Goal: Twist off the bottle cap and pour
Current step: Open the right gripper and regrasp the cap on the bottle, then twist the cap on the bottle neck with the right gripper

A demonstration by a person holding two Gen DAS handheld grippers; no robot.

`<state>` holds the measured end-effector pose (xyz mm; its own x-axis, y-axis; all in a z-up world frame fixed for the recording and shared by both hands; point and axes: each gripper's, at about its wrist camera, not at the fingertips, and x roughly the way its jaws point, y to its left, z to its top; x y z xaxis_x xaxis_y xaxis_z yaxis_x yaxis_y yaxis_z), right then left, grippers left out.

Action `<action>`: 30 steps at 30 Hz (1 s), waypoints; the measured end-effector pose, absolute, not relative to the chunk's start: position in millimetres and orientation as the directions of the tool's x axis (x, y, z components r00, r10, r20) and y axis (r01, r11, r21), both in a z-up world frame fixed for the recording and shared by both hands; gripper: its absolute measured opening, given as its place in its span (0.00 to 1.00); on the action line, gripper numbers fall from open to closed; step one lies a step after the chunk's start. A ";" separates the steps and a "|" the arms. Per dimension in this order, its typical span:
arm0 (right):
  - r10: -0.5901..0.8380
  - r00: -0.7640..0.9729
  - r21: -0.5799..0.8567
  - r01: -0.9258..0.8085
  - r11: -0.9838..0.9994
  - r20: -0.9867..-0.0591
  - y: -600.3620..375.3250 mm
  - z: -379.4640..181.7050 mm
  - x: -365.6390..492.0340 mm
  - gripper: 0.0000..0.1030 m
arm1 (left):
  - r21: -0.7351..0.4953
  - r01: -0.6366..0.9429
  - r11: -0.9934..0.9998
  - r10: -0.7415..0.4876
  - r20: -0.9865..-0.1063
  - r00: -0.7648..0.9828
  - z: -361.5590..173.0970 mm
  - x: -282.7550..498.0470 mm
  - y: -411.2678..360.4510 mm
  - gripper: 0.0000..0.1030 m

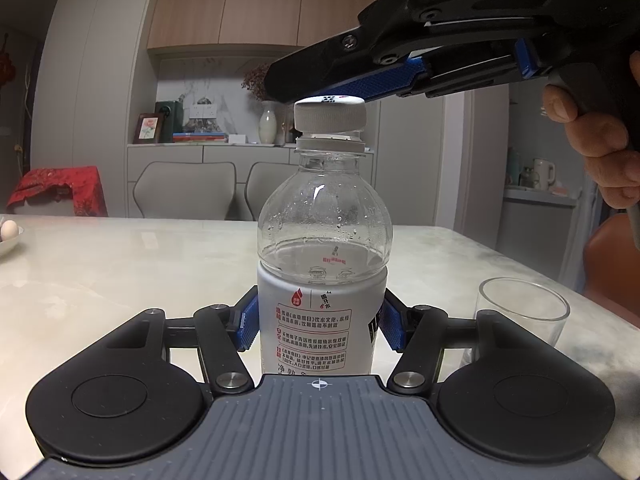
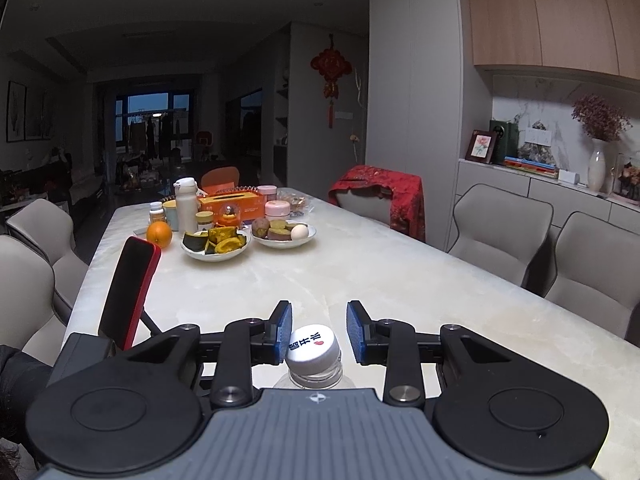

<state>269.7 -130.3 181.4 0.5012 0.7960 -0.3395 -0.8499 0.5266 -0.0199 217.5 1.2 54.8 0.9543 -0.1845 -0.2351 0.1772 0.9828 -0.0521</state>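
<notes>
A clear water bottle (image 1: pixel 324 220) with a white label stands upright on the pale marble table (image 1: pixel 120 272). My left gripper (image 1: pixel 322 320) is shut on its labelled body, a blue pad pressing each side. The grey-white cap (image 1: pixel 330 116) sits on the neck with a thin gap above the ring. My right gripper (image 1: pixel 280 84) reaches in from the upper right, held by a hand (image 1: pixel 600 152), just above the cap. In the right wrist view the cap (image 2: pixel 314 346) lies low between that gripper's (image 2: pixel 319 332) fingers; bare table shows between it and the right pad. An empty glass (image 1: pixel 524 312) stands right of the bottle.
Farther along the table are a plate of squash pieces (image 2: pixel 216 244), a plate with sweet potatoes and an egg (image 2: pixel 284 234), an orange (image 2: pixel 159 234), jars and a tissue box. A red phone on a stand (image 2: pixel 128 288) leans at the left. Grey chairs (image 2: pixel 496 224) line the table.
</notes>
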 end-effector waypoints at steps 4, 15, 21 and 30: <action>0.791 0.508 -0.036 -0.848 0.529 -0.340 -130.1 180.9 268.3 0.33 | -0.054 0.178 0.983 -0.185 -0.235 0.954 56.3 217.7 1.2 0.58; 0.786 0.515 -0.061 -0.847 0.529 -0.342 -128.6 179.0 263.6 0.32 | -0.055 0.178 0.982 -0.186 -0.236 0.954 57.7 217.5 4.2 0.58; 0.792 0.514 -0.040 -0.846 0.532 -0.330 -133.3 178.4 264.7 0.31 | -0.054 0.179 0.982 -0.187 -0.236 0.953 56.6 217.7 4.0 0.58; 0.796 0.516 -0.020 -0.842 0.539 -0.317 -136.0 177.5 265.1 0.31 | -0.054 0.180 0.982 -0.188 -0.236 0.953 55.7 217.4 3.5 0.58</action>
<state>265.1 -136.0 177.5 0.5163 0.7957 -0.3169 -0.8423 0.5386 -0.0198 217.4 3.5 55.7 0.9533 -0.1882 -0.2361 0.1804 0.9821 -0.0542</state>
